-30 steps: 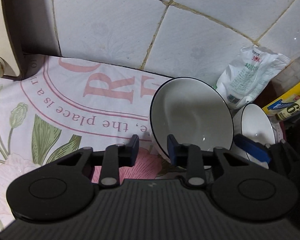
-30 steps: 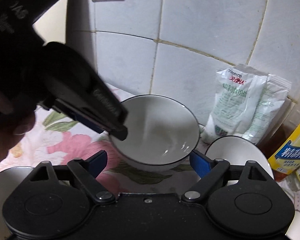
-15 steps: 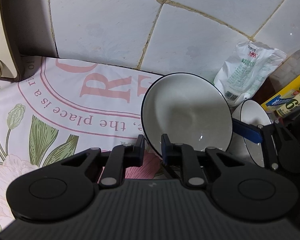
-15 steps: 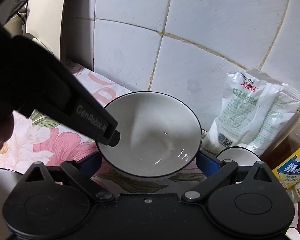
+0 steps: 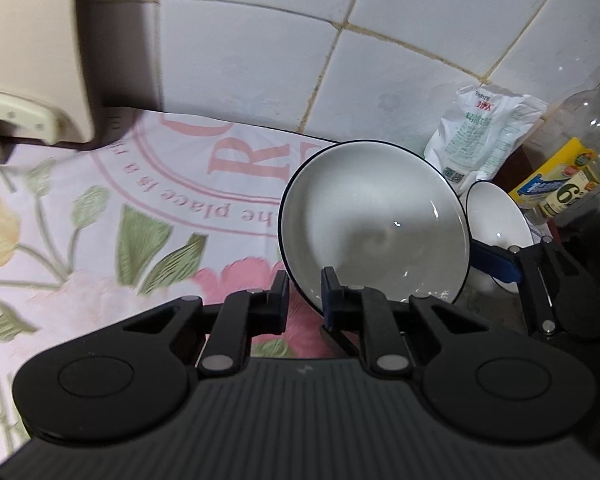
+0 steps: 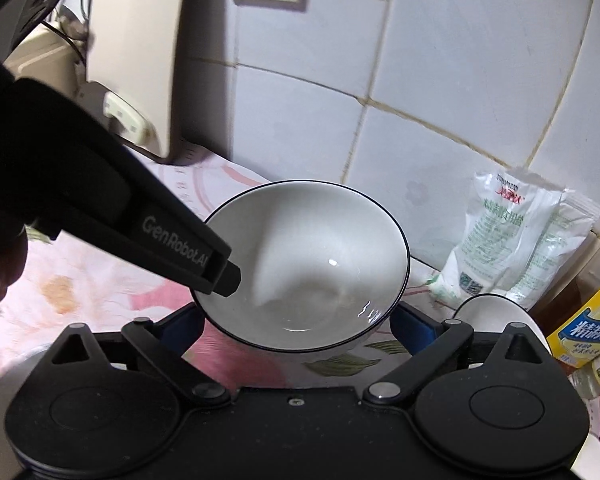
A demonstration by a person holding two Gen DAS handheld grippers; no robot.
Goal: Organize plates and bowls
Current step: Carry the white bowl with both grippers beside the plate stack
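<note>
A white bowl with a thin dark rim (image 5: pixel 374 216) is held tilted above the floral cloth. My left gripper (image 5: pixel 304 294) is shut on its near rim. It also shows in the right wrist view (image 6: pixel 308 264), with the left gripper's finger (image 6: pixel 216 268) clamped on its left rim. My right gripper (image 6: pixel 296 326) is open, its blue pads on either side of the bowl's underside; contact cannot be told. A second white bowl (image 5: pixel 496 216) stands to the right; it also shows in the right wrist view (image 6: pixel 496 312).
A floral cloth (image 5: pixel 140 216) covers the counter below a tiled wall. A cream appliance (image 5: pixel 28 52) stands at the left. A white packet (image 6: pixel 512 236), a yellow box (image 6: pixel 592 320) and a clear bottle (image 5: pixel 592 120) crowd the right. A white dish edge (image 6: pixel 4 368) lies at lower left.
The left gripper closed on the bowl's rim and lifted and tilted it. Both views swung left and up, with the right gripper staying open under the bowl.
</note>
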